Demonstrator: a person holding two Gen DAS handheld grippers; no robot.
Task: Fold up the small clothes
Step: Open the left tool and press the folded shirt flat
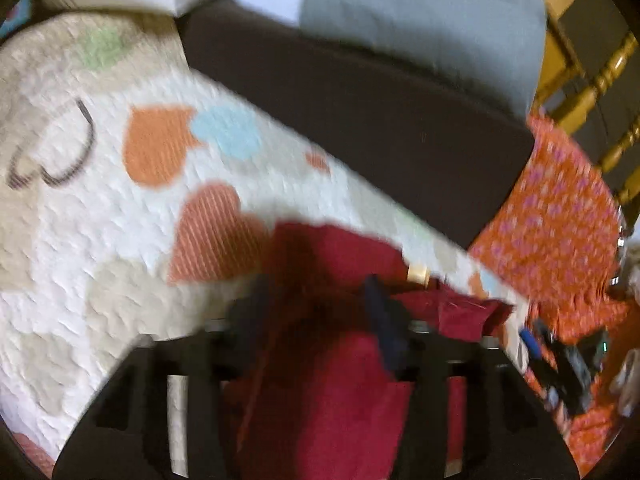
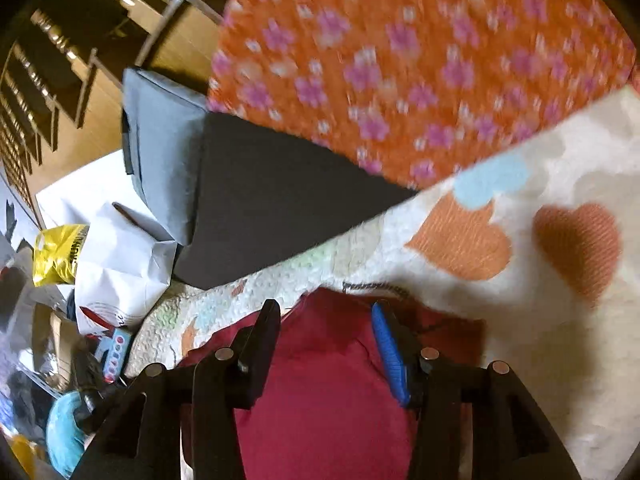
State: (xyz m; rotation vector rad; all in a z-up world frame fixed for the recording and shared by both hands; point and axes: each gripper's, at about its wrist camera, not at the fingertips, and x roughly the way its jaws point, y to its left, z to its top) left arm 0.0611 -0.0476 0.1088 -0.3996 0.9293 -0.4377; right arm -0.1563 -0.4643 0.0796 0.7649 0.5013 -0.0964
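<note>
The right gripper [image 2: 326, 316], jaws apart, hangs over a dark red garment [image 2: 320, 392] lying on a heart-patterned quilt [image 2: 540, 320].

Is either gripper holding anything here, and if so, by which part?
Nothing is held. Left gripper and right gripper both have open jaws above the dark red fabric garment.

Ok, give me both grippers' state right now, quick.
Left gripper: open, jaws apart over the red garment, nothing pinched.
Right gripper: open, jaws apart above the same red garment, not gripping it.
</note>
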